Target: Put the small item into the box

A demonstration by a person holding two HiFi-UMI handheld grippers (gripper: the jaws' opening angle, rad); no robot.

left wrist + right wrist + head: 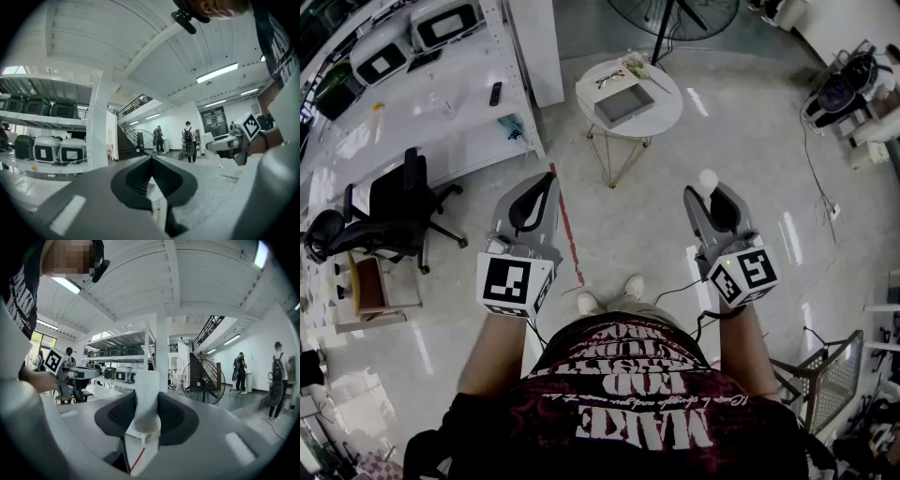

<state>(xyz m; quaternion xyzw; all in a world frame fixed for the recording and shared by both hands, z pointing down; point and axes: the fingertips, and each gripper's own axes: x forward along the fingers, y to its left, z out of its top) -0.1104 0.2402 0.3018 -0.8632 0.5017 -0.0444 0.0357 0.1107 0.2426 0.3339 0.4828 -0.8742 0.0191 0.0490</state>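
Right gripper (707, 192) grasps the small item (146, 399), left gripper (152, 157) clenched empty, box (623, 103) on round table (664, 114) ahead

Right gripper (710, 197) holds white item (707, 178); box (623, 105) on table (668, 113).

Dark maroon tee (628, 412), white print, short sleeves; white shoes (633, 286). Grey left gripper (542, 180) and right gripper (710, 190), black-white marker cubes (514, 281), thin black cables (680, 289).

Both forearms reach forward — left gripper (543, 181) jaws pressed together, right gripper (704, 190) clamped on a small white item (146, 401).
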